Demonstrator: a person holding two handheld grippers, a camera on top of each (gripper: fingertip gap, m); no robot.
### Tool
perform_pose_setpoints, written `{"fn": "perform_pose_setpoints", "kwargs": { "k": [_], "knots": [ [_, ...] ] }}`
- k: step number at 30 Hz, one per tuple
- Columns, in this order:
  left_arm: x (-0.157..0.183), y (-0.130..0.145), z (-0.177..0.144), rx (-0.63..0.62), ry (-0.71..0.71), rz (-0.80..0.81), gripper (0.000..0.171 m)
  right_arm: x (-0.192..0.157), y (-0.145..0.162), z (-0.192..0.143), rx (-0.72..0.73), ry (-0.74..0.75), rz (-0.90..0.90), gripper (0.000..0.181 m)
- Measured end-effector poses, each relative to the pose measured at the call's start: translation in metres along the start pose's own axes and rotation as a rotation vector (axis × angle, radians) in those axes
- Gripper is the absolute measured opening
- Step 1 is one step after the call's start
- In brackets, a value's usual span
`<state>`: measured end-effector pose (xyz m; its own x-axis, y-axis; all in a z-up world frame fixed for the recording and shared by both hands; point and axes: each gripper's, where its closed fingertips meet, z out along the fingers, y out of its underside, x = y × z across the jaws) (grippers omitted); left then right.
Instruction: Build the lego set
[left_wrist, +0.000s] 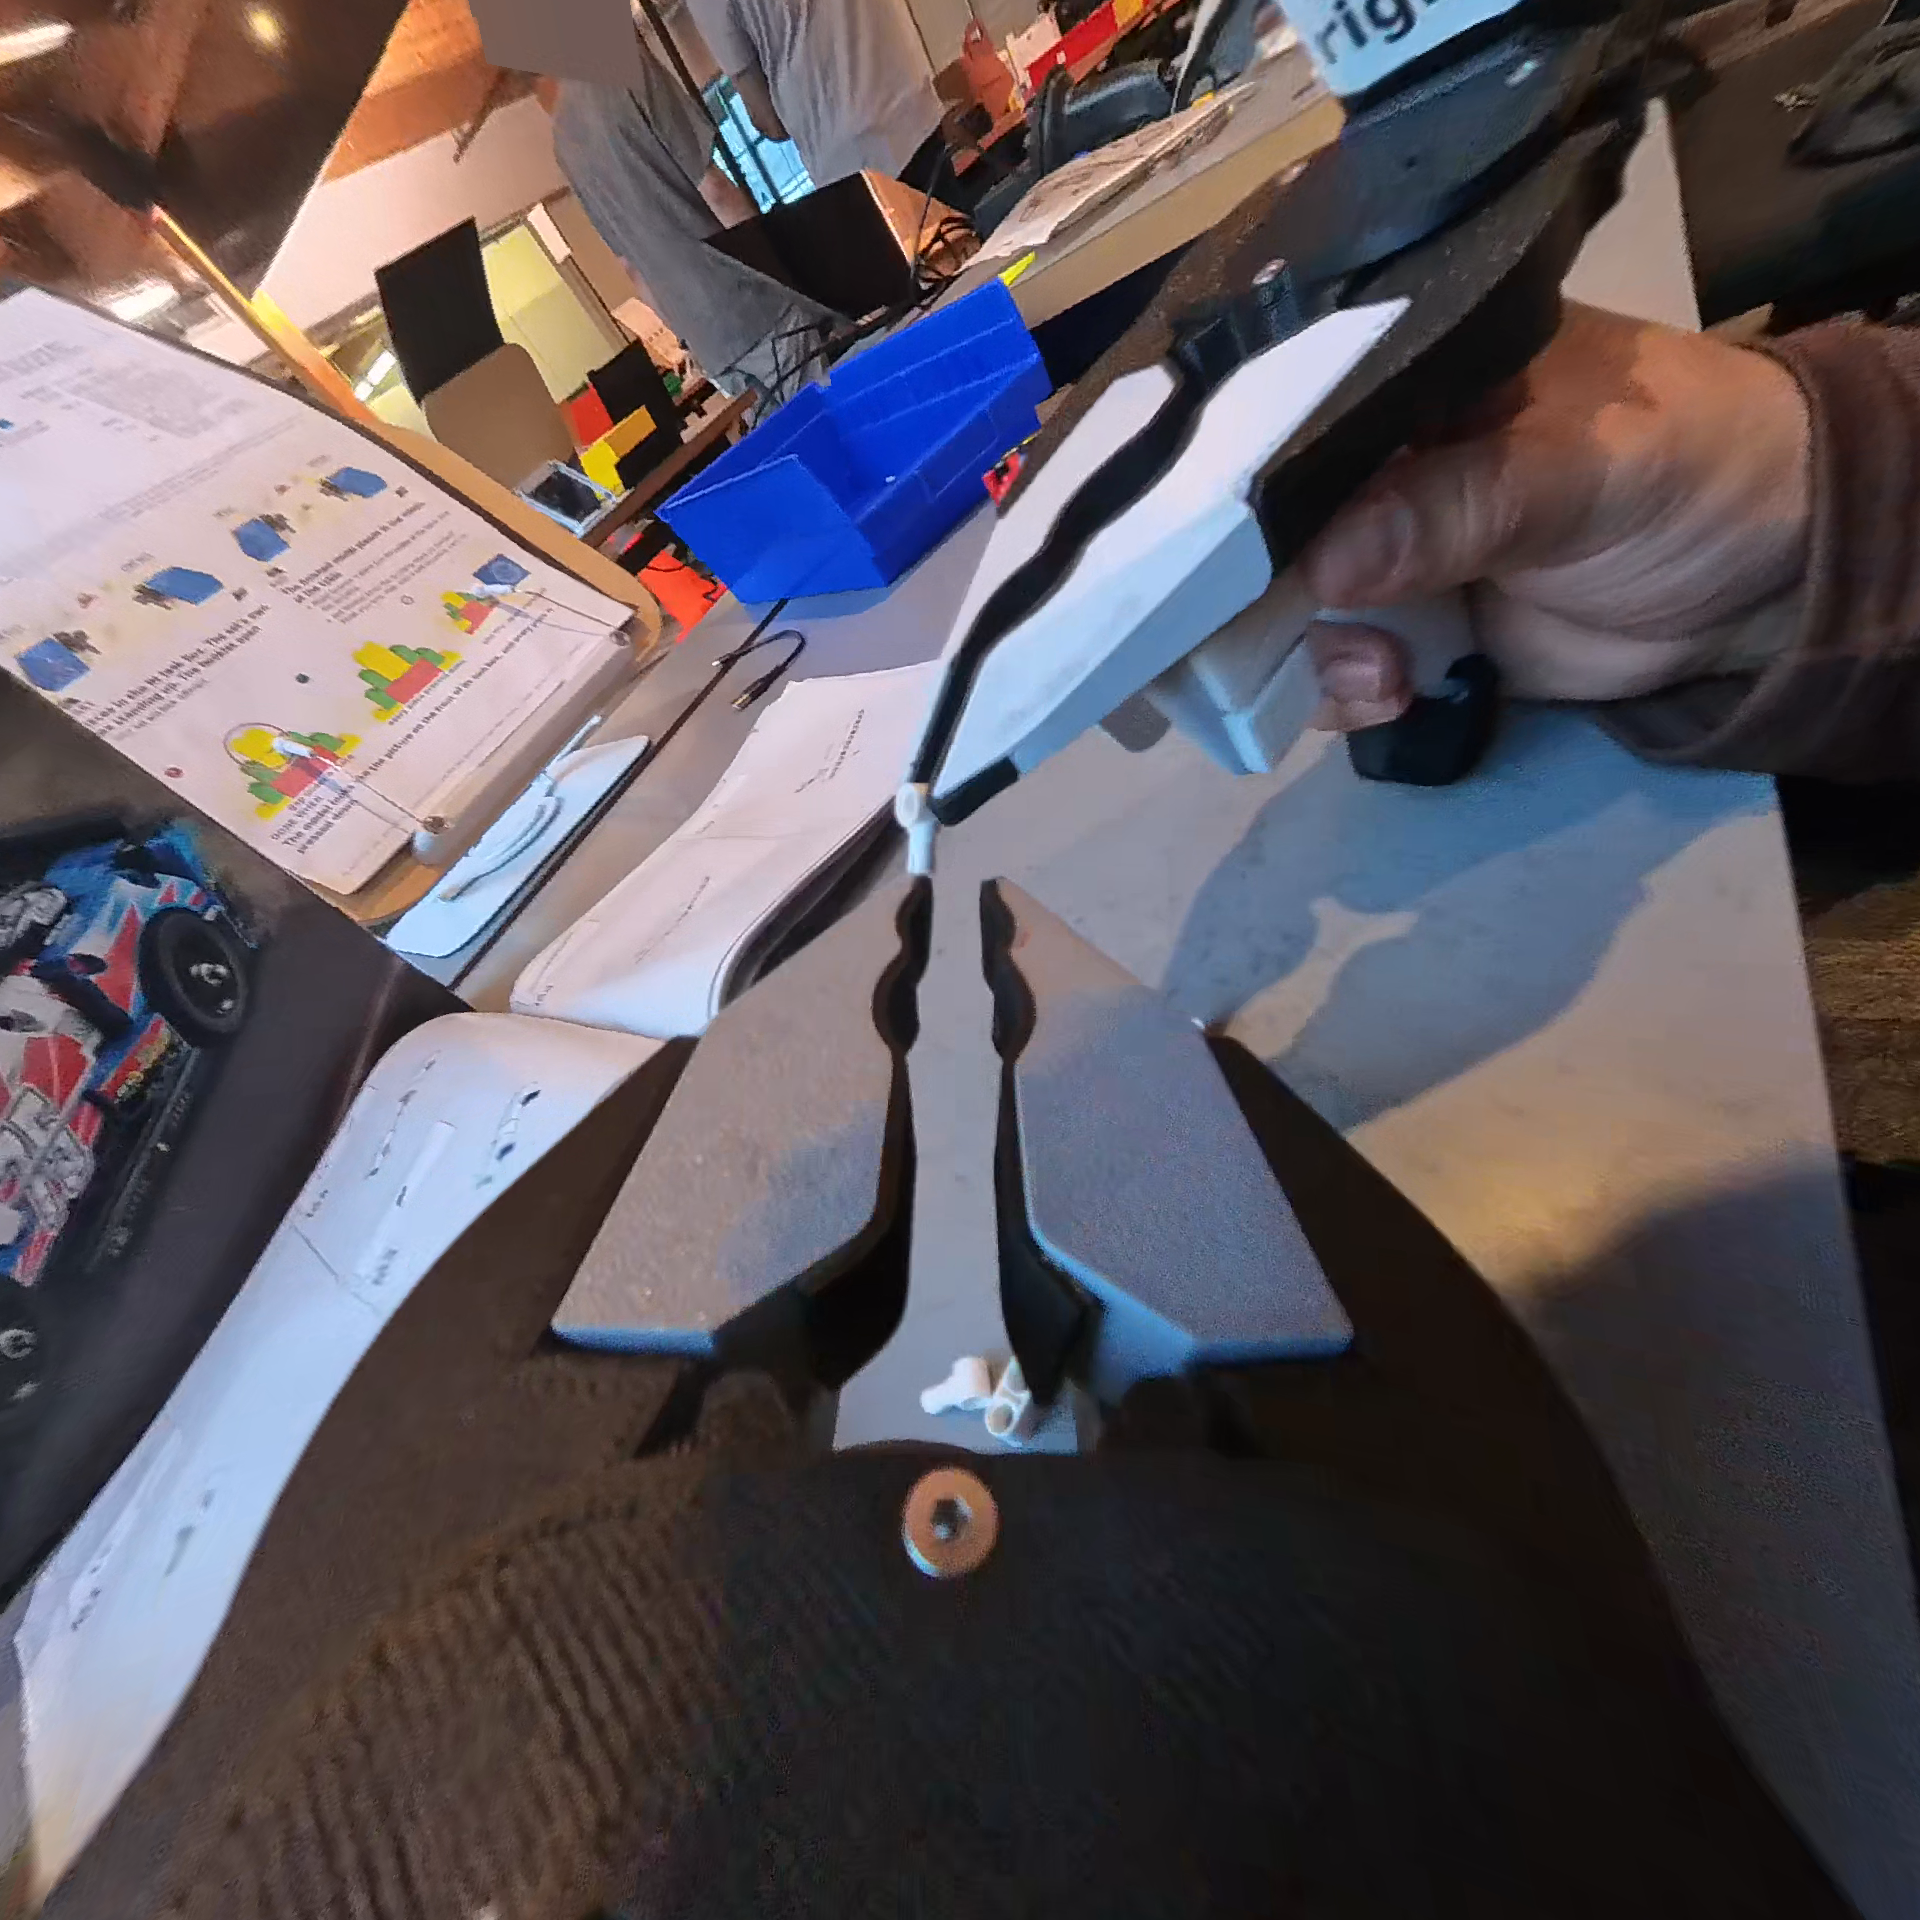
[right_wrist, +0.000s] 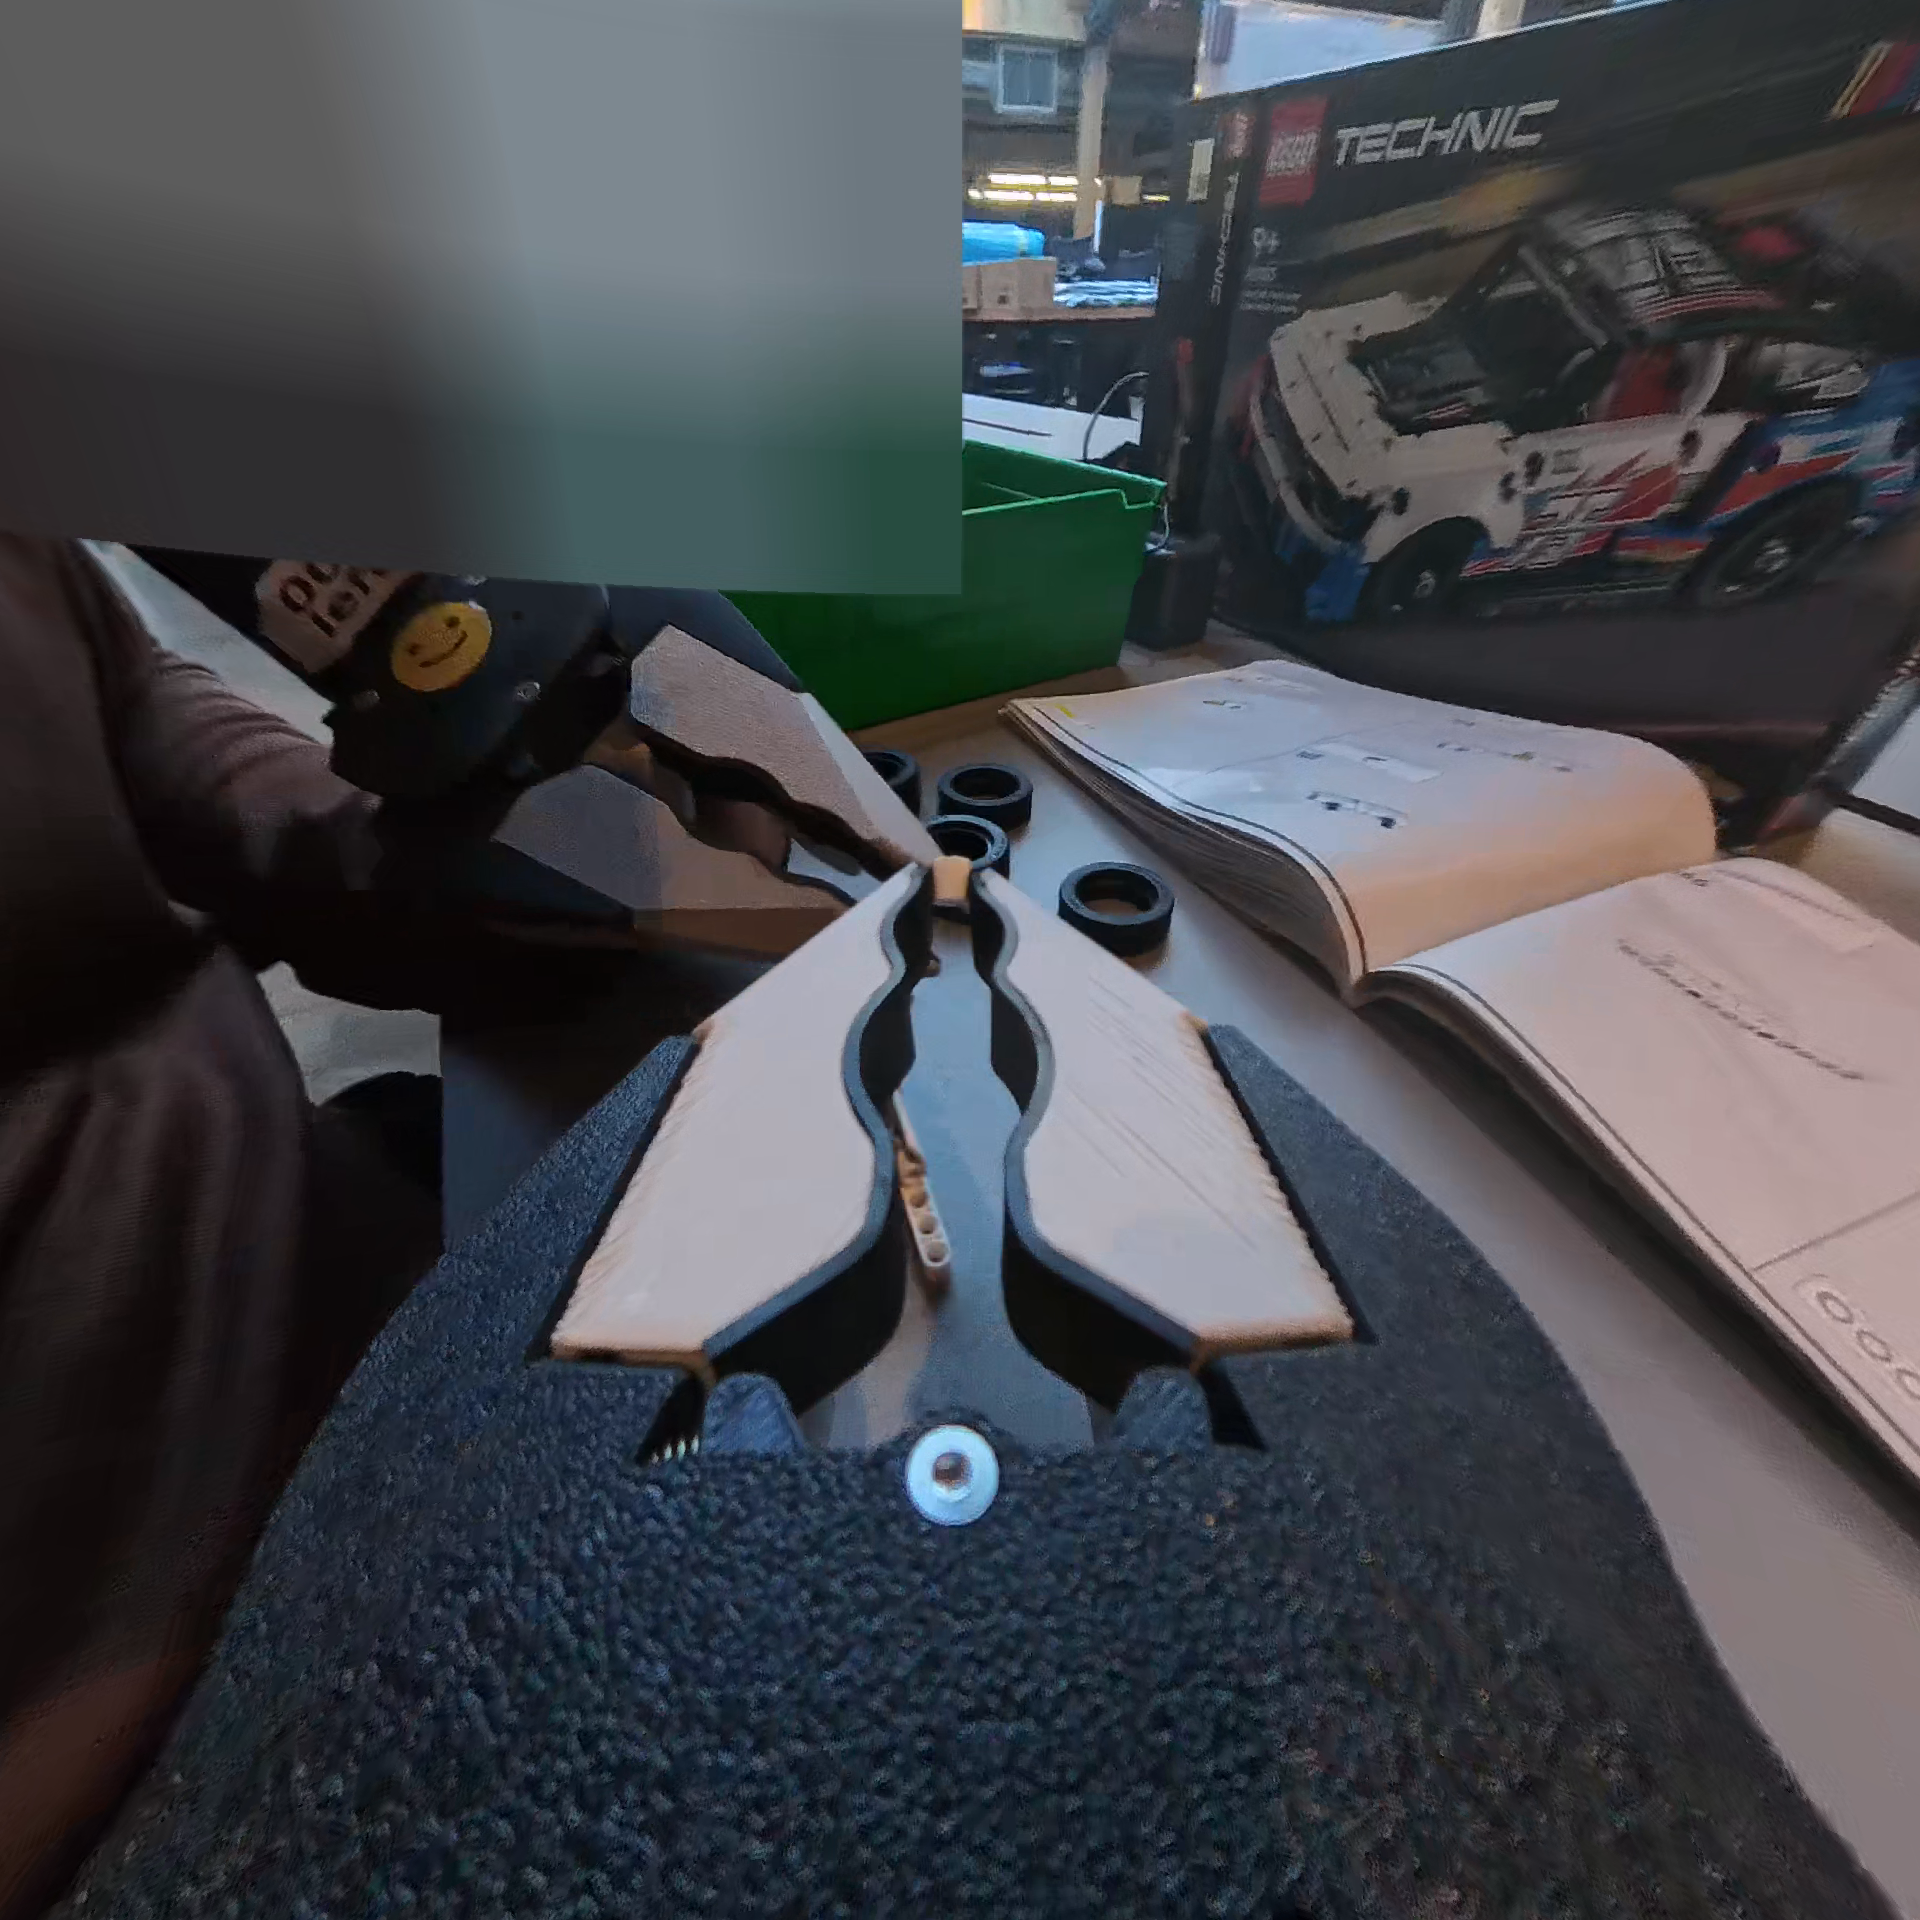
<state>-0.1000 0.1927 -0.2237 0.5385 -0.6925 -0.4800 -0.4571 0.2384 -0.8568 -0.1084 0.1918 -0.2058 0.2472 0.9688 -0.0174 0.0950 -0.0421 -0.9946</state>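
The build looks barely begun: four black tyres lie loose on the bench beside an open instruction book, and no assembled car shows. The right gripper has its fingers clamped on a small white connector piece, held in the air. The left gripper, fingers slightly apart and empty, points at that piece.

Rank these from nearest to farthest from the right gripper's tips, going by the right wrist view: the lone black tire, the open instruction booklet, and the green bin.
From the right gripper:
1. Lone black tire, just right of the tips on the table.
2. Open instruction booklet, farther out to the right.
3. Green bin, behind, near the table's back.
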Motion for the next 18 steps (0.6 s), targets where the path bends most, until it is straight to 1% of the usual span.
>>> {"fn": "perform_pose_setpoints", "kwargs": {
  "k": [3,6,10,14,18],
  "knots": [
    [0.001,-0.0007,0.0,0.017,0.032,-0.046,0.008,-0.0028,-0.0006,0.0,0.008,-0.008,-0.005,0.006],
    [0.0037,-0.0027,-0.0007,0.033,0.05,-0.053,0.013,-0.0039,-0.0022,-0.0007,0.023,-0.037,0.024,0.006],
    [0.0034,-0.0028,-0.002,0.028,0.048,-0.05,0.013,-0.0045,-0.002,-0.0004,0.026,-0.063,0.058,0.006],
    [0.0023,-0.0021,-0.0043,0.019,0.032,-0.052,0.012,0.0014,-0.0041,-0.0019,0.042,-0.022,0.055,0.006],
    [0.0042,0.0005,-0.0066,0.013,0.065,-0.118,0.012,0.0048,-0.0058,-0.0042,0.057,-0.001,0.059,0.006]
  ]
}}
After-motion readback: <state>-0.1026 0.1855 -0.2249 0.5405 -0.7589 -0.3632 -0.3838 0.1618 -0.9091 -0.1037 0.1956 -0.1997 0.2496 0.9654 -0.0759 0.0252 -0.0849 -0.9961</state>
